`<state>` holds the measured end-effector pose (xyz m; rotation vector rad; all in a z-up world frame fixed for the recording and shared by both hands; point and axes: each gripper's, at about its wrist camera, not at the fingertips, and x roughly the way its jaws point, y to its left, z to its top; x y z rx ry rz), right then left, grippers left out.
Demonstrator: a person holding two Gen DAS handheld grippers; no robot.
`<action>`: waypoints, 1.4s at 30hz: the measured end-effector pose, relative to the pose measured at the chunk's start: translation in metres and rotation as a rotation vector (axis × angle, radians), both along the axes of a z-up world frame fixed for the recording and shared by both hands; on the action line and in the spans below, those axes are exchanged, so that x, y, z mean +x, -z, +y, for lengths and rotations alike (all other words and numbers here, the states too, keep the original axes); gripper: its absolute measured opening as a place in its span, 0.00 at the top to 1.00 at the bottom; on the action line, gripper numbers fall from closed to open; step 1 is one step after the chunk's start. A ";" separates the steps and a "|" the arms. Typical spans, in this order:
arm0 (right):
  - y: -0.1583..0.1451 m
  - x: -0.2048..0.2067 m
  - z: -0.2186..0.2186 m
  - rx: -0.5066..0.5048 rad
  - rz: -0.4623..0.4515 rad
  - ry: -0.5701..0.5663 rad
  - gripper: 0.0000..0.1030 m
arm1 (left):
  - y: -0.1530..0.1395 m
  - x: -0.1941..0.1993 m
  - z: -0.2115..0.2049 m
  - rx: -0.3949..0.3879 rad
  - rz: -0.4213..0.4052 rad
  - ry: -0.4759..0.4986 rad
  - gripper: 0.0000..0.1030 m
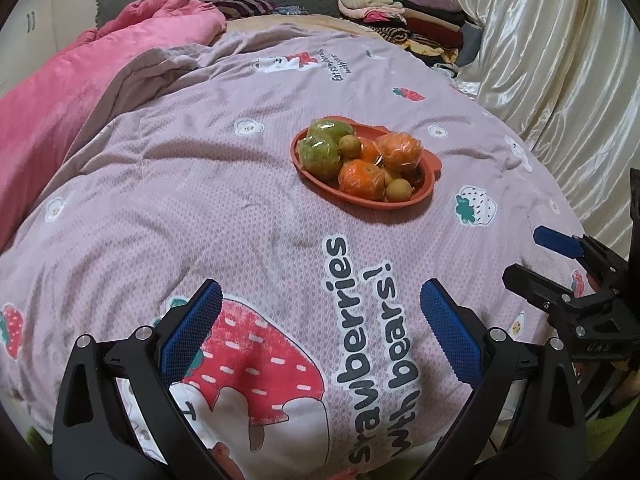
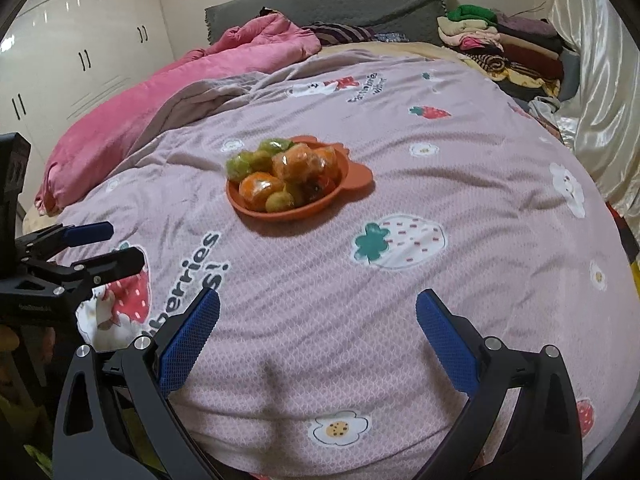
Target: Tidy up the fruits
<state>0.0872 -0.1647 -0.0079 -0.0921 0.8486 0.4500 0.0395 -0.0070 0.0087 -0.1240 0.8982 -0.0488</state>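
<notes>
A: Item one, your jaws?

B: My left gripper: blue pads spread wide, nothing between them, held over the quilt above its printed strawberry. My right gripper: spread just as wide, also empty, over a bare stretch of the same quilt. Each shows at the edge of the other's view, apart from the fruit.

A: Item two, the fruit?

B: One orange tray, oval with small ear-shaped tabs, lying on the quilt well ahead of both grippers. In it: two green fruits in clear wrap at the far left, wrapped oranges at the middle and right, small yellow-brown round fruits tucked between them, and something dark near the right rim that I cannot identify. All of it piled touching.

A: Item three, surroundings?

B: Pink blanket bunched along the left, folded clothes stacked at the far right corner, cream satin curtain on the right, white wardrobe doors at the left.
</notes>
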 end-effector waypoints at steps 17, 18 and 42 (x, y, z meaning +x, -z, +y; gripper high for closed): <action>0.001 -0.002 -0.004 -0.008 0.001 0.007 0.04 | 0.002 -0.001 0.000 0.011 0.005 -0.017 0.09; 0.001 -0.002 -0.004 -0.010 0.001 0.006 0.04 | 0.002 -0.001 0.001 0.011 0.007 -0.017 0.09; -0.002 -0.003 -0.002 -0.028 -0.007 0.002 0.04 | 0.001 -0.003 0.001 0.020 0.012 -0.023 0.09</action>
